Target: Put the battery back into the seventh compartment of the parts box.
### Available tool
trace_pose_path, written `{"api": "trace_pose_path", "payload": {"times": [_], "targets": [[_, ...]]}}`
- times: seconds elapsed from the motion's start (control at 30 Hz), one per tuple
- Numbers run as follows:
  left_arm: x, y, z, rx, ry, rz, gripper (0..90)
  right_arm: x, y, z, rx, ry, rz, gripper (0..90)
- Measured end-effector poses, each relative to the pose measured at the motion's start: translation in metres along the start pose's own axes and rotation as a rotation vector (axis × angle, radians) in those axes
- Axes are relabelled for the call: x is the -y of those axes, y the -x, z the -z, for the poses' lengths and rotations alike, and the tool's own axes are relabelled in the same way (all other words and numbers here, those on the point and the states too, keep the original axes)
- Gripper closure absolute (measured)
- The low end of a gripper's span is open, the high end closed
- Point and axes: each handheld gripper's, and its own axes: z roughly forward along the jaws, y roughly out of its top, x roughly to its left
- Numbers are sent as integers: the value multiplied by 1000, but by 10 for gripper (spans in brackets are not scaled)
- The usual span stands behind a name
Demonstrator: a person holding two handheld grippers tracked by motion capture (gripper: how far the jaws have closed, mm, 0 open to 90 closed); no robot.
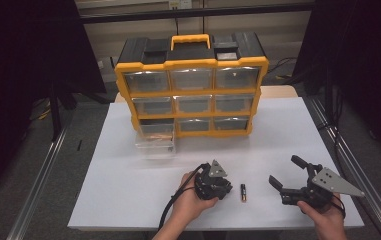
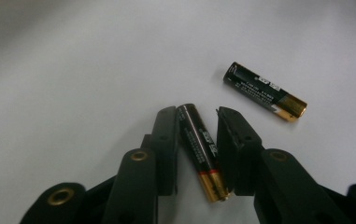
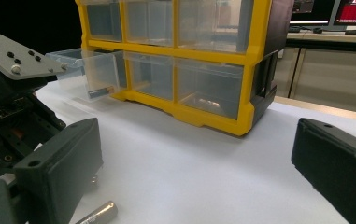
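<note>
A black-and-gold AA battery (image 2: 199,149) lies slanted on the white sheet between the jaws of my left gripper (image 2: 196,121), and both pads touch it. From above, the left gripper (image 1: 217,191) points down at the sheet near the front edge, with a hand around it. A second battery (image 2: 264,91) lies loose just beside it (image 1: 243,192), and its end shows in the right gripper view (image 3: 96,214). My right gripper (image 1: 288,172) rests low at the front right, its jaws wide apart (image 3: 196,140) with nothing between them.
A yellow-and-black drawer organizer (image 1: 192,85) stands at the back of the white sheet (image 1: 128,190). Its bottom left drawer (image 1: 155,142) is pulled out, and a battery (image 3: 100,91) lies inside it. Aluminium rails run along both table sides.
</note>
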Motion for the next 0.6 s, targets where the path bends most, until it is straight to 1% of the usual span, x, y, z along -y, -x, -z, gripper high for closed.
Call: {"api": "trace_pose_path", "payload": {"times": [0.03,0.07,0.1,0.17,0.2,0.23,0.27,0.3,0.33,0.37,0.4,0.43,0.47,0.5,0.53,0.57,0.6], "targets": [[0,-1,1,16,-5,-4,726,0,0,0,2,-2,0,17],[0,0,2,17,-8,12,744,0,0,0,2,2,0,17],[1,-1,3,15,-17,9,767,0,1,1,-1,-2,0,17],[1,-2,5,22,-31,13,771,0,1,1,-2,-3,0,17],[1,-2,5,30,-29,28,771,0,1,1,-2,-3,0,17],[1,-2,6,30,-43,13,772,0,1,0,2,-4,1,17],[0,-1,6,22,-38,29,773,0,0,0,2,-3,-5,17],[0,-1,7,23,-44,37,773,0,0,0,0,1,2,17],[-1,-3,7,21,-54,35,774,0,0,0,1,0,1,17],[-1,-5,8,39,-60,33,774,0,0,0,2,-1,2,17],[-2,-6,9,38,-67,48,774,0,0,0,3,-2,2,17],[-2,-7,9,50,-64,63,774,0,0,0,3,0,3,17],[-2,-8,10,39,-55,71,774,0,0,0,2,-3,-5,17],[-2,-10,12,54,-54,82,774,0,1,0,1,-2,-2,17],[-3,-12,15,61,-53,84,774,0,1,1,-2,-3,1,17],[-4,-12,17,59,-37,98,774,0,1,1,-2,-3,1,17],[-5,-15,21,61,-38,97,774,0,1,1,-2,-3,1,17]]}}
